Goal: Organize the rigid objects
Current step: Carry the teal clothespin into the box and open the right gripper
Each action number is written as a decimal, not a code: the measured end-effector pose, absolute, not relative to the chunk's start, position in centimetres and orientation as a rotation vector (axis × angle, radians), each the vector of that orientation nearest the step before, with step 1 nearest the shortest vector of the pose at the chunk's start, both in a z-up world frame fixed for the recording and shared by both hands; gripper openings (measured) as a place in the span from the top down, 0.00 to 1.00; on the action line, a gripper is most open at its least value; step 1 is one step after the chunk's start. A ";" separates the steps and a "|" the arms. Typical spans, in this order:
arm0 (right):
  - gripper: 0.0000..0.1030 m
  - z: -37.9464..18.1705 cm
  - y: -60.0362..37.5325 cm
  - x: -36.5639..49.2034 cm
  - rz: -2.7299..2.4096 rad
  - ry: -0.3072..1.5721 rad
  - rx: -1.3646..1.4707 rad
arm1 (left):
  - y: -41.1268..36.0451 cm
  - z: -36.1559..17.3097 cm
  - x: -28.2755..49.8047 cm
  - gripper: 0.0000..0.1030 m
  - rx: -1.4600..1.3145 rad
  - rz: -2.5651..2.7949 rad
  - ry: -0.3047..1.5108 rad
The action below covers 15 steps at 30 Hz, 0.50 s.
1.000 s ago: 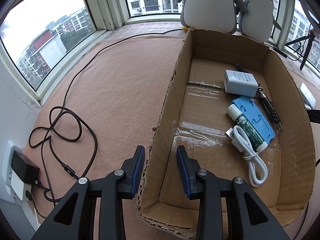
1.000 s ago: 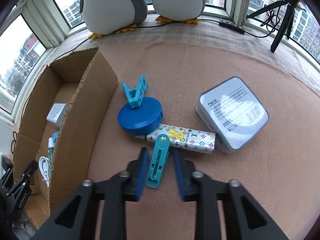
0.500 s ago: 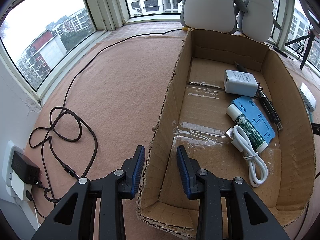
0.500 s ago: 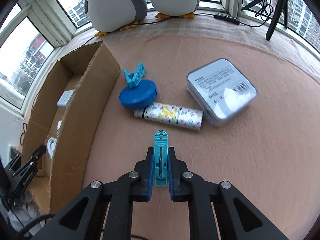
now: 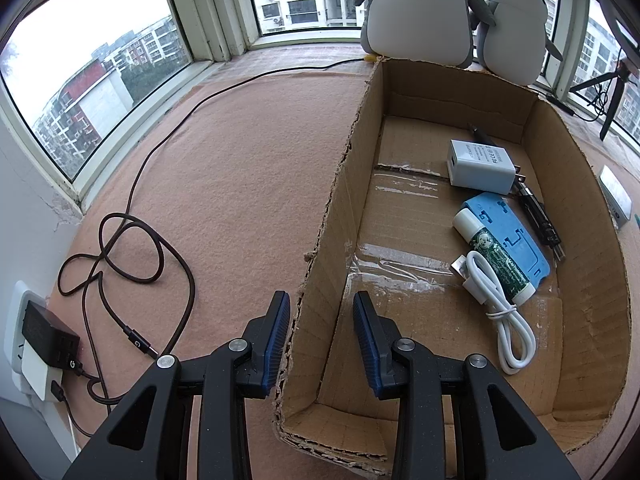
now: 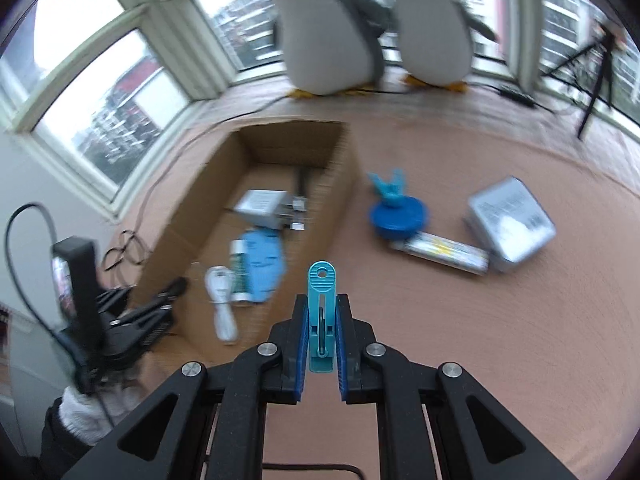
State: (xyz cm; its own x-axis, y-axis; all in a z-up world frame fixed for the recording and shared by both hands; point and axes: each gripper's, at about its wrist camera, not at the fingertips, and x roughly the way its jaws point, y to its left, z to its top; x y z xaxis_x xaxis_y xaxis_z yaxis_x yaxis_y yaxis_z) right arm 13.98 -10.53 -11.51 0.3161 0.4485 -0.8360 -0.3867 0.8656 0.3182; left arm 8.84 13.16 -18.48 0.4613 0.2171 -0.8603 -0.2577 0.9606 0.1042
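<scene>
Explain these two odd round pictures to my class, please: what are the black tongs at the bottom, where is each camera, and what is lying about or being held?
No robot here: a person holds one pair of tongs in each hand, and a wide-angle camera on each looks forward along its fingers.

In the left view, the left tongs are open, straddling the near wall of a cardboard box. Inside lie a white charger, a blue holder, a green tube and a white cable.

In the blurred right view, the right tongs are shut on a teal clothespin. On the pink mat lie a blue disc, a patterned tube and a grey tin. Two plush penguins stand by the window.
</scene>
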 end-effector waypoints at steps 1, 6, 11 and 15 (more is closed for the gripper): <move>0.89 -11.2 -9.7 13.7 0.573 1.116 0.053 | 13.2 -18.5 8.8 0.65 -0.042 0.292 1.052; 0.89 -10.8 -6.2 12.5 0.660 1.120 0.004 | 13.2 -18.5 8.8 0.65 -0.041 0.293 1.051; 0.89 -11.3 -3.9 11.1 0.711 1.127 -0.074 | 13.1 -18.5 8.8 0.65 -0.039 0.295 1.050; 0.89 -11.8 -2.7 10.5 0.725 1.131 -0.121 | 13.1 -18.4 8.8 0.65 -0.039 0.295 1.050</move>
State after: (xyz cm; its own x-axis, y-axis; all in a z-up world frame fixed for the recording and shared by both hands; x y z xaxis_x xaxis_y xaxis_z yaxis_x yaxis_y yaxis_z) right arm 10.47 -2.70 -11.82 0.2269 0.4653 -0.8556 -0.5831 0.7685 0.2634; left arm 8.80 13.13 -18.45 0.4623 0.2215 -0.8586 -0.2586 0.9599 0.1084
